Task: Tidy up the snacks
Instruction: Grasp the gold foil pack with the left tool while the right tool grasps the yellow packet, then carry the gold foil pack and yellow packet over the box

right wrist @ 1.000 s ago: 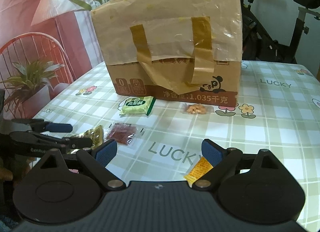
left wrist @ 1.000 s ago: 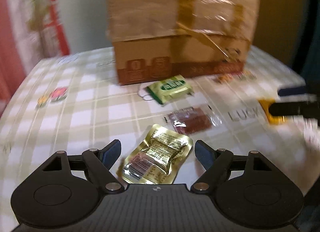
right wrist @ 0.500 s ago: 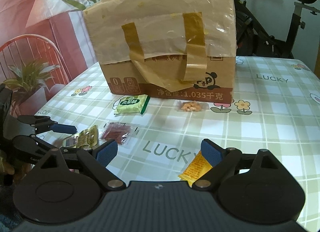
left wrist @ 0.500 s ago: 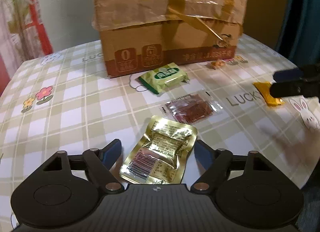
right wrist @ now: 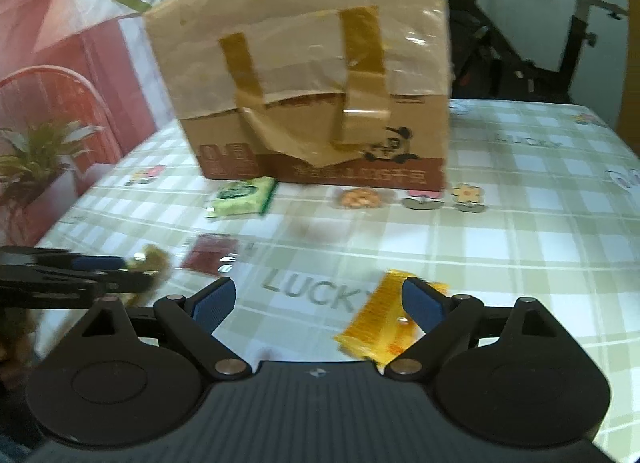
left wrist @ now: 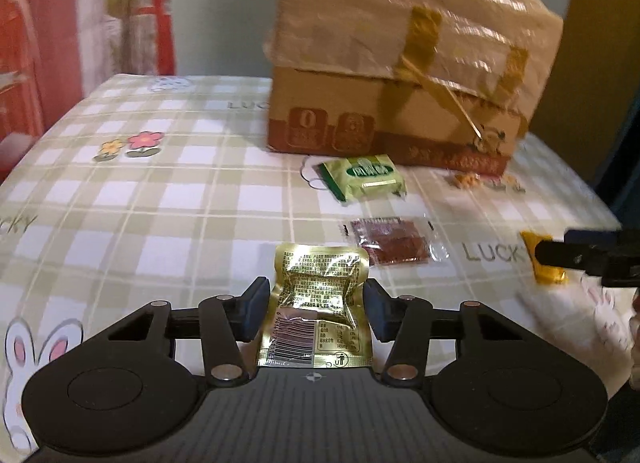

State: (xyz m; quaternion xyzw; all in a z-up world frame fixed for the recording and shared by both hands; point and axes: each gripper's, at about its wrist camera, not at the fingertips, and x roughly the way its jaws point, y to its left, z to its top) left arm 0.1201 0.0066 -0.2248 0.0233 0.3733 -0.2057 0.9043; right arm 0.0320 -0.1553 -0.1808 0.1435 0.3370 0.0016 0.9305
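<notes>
Nearest the left wrist camera, the left gripper [left wrist: 315, 313] is bracketing the gold foil pouch [left wrist: 318, 313], its jaws pressing or nearly pressing the pouch's side edges; whether it is truly gripping I cannot tell. The pouch is lying flat on the checked surface [left wrist: 160, 223]. It is looking light, crinkly and slippery, so taking it across the flat sealed edges seems safest, with gentle pressure to avoid buckling.

In the right wrist view, the right gripper [right wrist: 318, 305] is standing wide open, holding nothing, with the orange packet [right wrist: 380, 321] lying beside the inner face of its right-hand jaw. That packet also seems thin and light.

Farther out are lying the clear packet of red snack [left wrist: 394, 241], then the green packet [left wrist: 364, 177] and a small orange snack [right wrist: 358, 198], all just before the taped cardboard box [left wrist: 400, 75].

Only the right view is showing the exercise bike [right wrist: 540, 23] and potted plants [right wrist: 36, 159]; only the left view is showing the gold pouch's barcode.
</notes>
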